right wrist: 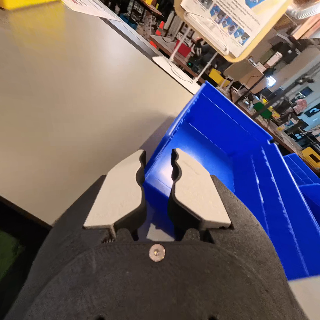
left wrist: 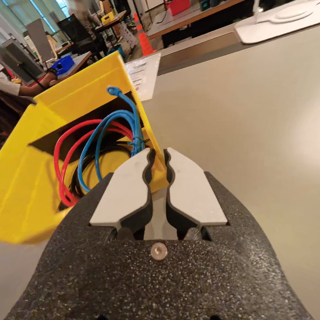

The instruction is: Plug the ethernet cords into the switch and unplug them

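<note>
Left gripper [left wrist: 159,152], fingers slightly parted, empty, over near corner of yellow plastic bin [left wrist: 43,155] holding coiled blue ethernet cord [left wrist: 97,143], red cord [left wrist: 59,164]; right gripper [right wrist: 158,154], parted, empty, at empty blue plastic bin [right wrist: 259,164].

2 close wrist views across 1 shared table [left wrist: 242,121], opposite bins

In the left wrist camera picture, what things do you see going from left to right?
Yellow bin → red cord → blue cord → left gripper → bare table.
</note>
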The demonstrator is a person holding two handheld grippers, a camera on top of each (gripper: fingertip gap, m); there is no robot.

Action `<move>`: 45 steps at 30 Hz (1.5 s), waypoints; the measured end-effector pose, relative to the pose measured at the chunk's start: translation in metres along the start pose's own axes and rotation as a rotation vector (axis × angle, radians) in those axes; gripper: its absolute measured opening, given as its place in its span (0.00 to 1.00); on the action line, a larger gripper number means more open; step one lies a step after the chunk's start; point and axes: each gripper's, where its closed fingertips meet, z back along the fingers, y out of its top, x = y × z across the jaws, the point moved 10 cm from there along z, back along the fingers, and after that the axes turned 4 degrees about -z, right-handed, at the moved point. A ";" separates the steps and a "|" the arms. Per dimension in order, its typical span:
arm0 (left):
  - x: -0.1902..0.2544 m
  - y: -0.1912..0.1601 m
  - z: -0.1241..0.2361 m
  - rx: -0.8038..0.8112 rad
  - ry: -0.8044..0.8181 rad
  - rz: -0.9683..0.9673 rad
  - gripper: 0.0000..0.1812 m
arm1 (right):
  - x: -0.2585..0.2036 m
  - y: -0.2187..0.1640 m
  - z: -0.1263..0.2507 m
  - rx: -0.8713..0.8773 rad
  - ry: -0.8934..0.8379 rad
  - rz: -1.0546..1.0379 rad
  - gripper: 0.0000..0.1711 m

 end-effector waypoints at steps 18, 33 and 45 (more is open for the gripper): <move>-0.045 -0.012 -0.010 -0.026 0.091 -0.038 0.06 | 0.049 -0.010 -0.019 -0.056 -0.094 -0.080 0.04; -0.073 -0.048 0.043 -0.009 0.046 -0.042 0.05 | 0.102 -0.036 -0.021 -0.131 -0.265 -0.141 0.03; -0.096 -0.054 0.035 -0.015 0.029 -0.041 0.04 | 0.136 -0.049 -0.035 -0.149 -0.316 -0.169 0.03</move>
